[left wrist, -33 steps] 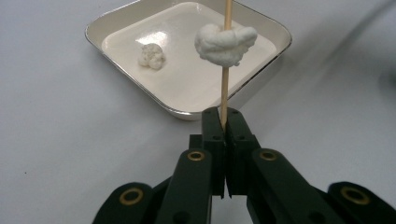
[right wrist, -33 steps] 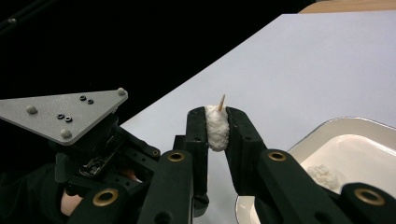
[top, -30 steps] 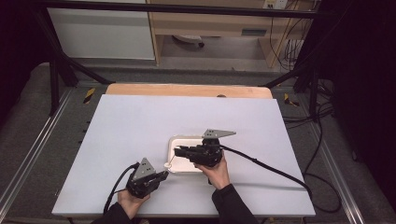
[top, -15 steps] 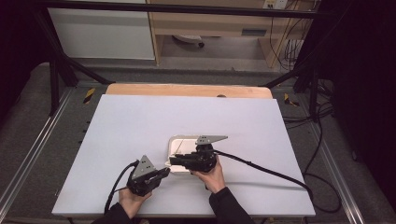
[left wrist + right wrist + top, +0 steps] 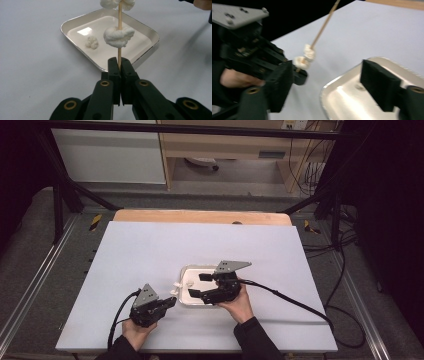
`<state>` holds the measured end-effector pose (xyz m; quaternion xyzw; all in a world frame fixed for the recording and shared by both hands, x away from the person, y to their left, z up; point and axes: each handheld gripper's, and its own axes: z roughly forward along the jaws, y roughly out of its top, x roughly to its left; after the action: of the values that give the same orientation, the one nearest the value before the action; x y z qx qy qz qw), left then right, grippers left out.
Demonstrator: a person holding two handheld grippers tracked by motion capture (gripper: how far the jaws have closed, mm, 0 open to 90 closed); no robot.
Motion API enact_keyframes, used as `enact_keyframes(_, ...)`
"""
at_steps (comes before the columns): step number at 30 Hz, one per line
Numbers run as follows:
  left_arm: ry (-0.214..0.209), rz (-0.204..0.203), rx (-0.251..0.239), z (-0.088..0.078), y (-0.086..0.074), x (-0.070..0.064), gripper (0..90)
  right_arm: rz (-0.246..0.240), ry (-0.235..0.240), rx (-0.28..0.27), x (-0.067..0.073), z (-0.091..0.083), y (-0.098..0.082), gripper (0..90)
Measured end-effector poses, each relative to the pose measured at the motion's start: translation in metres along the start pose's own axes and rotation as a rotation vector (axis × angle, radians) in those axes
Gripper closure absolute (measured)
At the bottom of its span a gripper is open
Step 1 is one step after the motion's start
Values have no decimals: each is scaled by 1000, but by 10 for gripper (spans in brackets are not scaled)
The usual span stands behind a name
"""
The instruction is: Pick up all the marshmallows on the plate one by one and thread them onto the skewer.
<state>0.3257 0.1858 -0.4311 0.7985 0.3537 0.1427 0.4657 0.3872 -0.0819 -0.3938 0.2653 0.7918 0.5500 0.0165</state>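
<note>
While the left gripper (image 5: 119, 66) sits near the table's front edge with its two black jaws clenched on the bottom end of a thin wooden skewer (image 5: 119, 22), the stick rises from between the jaws and carries two white, fluffy marshmallow-like pieces. The lower piece (image 5: 118, 36) is well up the stick, clear of the jaws; the upper piece (image 5: 117, 3) is cut by the frame's top edge in the left gripper view. Behind the skewer lies a shallow rounded-square white tray with a metallic rim (image 5: 75, 40), flat on the pale grey table top (image 5: 150, 250). One small loose white lump (image 5: 91, 42) rests on the tray floor, toward its left side in that view.

The right gripper (image 5: 205, 285) hangs over the tray's near half in the high view, jaws spread wide apart and released, nothing between them. Its own view is blurred; one pad is over the tray, the other is in front of the left gripper. The person's right hand (image 5: 239, 301) grips it from the tray's near right side. A black cable (image 5: 295, 300) trails right across the table.
</note>
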Motion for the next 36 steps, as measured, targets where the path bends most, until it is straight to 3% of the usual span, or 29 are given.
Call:
enact_keyframes(3,-1,-2,6,-4,-1,4,882,-24,-35,34,-5,-1,-1,131)
enact_keyframes(6,1,-5,21,-6,-3,8,882,-12,-50,89,-11,-1,-5,95)
enact_keyframes(8,-3,-6,26,-8,-3,10,882,-31,-71,127,-12,-1,-5,78)
enact_keyframes(11,-6,-12,31,-10,-3,13,882,-61,-103,151,-14,0,-6,60)
enact_keyframes(14,-5,-9,37,-12,-3,15,882,-57,-109,161,-16,3,-7,43)
enact_keyframes(19,3,4,44,-18,-3,18,882,-56,-121,174,-21,9,-9,32)
enact_keyframes(24,3,9,52,-19,-3,20,881,-17,-141,170,-28,18,-8,25)
enact_keyframes(27,5,17,58,-19,-3,20,881,-36,-168,200,-30,25,-6,25)
enact_keyframes(36,5,13,61,-20,-3,22,881,-57,-187,260,-38,54,-2,86)
